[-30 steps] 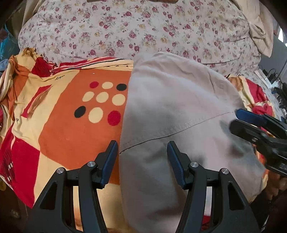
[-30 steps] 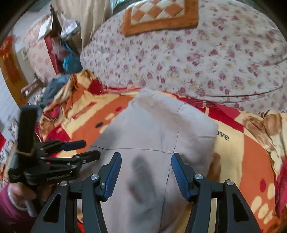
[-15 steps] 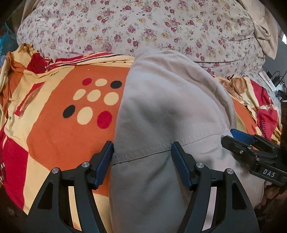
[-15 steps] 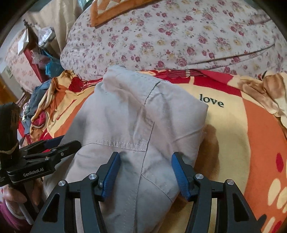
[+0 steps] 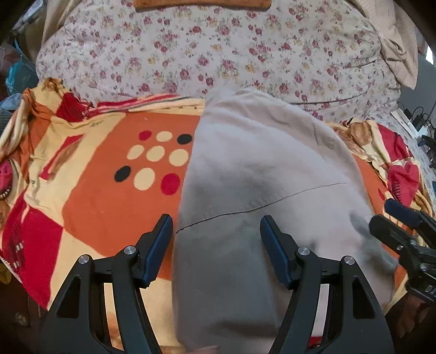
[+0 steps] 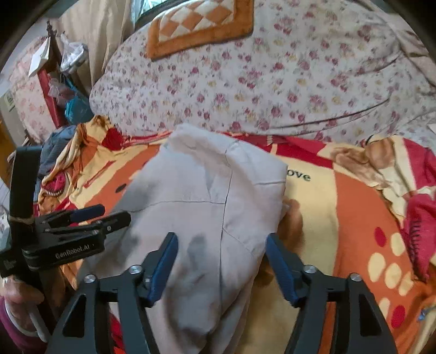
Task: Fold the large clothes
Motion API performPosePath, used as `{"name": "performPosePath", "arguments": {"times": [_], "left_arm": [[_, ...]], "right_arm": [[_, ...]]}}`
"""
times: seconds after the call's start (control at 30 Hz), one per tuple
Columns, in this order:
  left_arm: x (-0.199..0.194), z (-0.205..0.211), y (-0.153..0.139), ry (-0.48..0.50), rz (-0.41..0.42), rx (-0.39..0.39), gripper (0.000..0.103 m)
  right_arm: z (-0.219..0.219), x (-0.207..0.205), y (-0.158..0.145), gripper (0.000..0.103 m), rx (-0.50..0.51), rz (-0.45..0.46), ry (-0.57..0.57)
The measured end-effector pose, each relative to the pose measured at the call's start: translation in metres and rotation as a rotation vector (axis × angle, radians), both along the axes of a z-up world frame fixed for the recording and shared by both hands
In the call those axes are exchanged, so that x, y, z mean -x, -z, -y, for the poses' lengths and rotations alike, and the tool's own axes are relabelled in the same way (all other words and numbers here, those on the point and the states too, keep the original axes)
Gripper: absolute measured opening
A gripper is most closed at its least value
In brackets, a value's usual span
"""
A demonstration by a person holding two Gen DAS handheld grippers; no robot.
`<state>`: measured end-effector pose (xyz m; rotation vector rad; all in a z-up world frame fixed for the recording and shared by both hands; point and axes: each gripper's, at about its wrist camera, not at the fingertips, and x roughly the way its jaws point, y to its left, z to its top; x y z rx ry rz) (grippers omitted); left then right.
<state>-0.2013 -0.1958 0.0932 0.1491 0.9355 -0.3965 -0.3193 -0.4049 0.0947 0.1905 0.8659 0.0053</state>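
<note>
Floral quilt (image 5: 218, 54) bulked across the far side. Orange-and-red patterned blanket (image 5: 95, 196) lay spread before it, the word "love" (image 6: 299, 175) printed on it. Folded beige garment (image 5: 259, 177) rested on the blanket, far end touching the quilt. Checked orange cushion (image 6: 201, 24) sat atop the quilt. Left gripper (image 5: 216, 237) hung above the garment's near left edge, jaws wide, holding nothing. Right gripper (image 6: 221, 258) hung above its near right part, jaws wide, empty.

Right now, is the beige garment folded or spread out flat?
Folded. The beige garment lies as a compact, layered bundle on the orange blanket, doubled edges showing along its right side. Both tongs hover open above it.
</note>
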Motion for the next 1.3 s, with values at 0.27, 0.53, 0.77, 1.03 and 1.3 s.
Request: {"name": "performPosePath", "arguments": {"times": [0.27,0.53,0.77,1.03,1.3], "left_arm": [[0.020,-0.010,-0.020,-0.010,0.090,0.011,0.067],[0.029,-0.017,-0.029,-0.018,0.127,0.018,0.067],[0.031,-0.018,-0.030,-0.020,0.133,0.024,0.067],[0.031,-0.019,-0.027,-0.025,0.124,0.023,0.067],[0.029,-0.019,-0.023,-0.021,0.111,0.024,0.067]], "right_arm": [[-0.019,0.010,-0.016,0.080,0.076,0.028,0.041],[-0.023,0.013,-0.019,0.083,0.072,0.033,0.057],[-0.024,0.014,-0.020,0.083,0.080,0.027,0.073],[-0.023,0.014,-0.017,0.083,0.076,0.017,0.080],[-0.024,0.013,-0.014,0.083,0.073,0.006,0.082]]}}
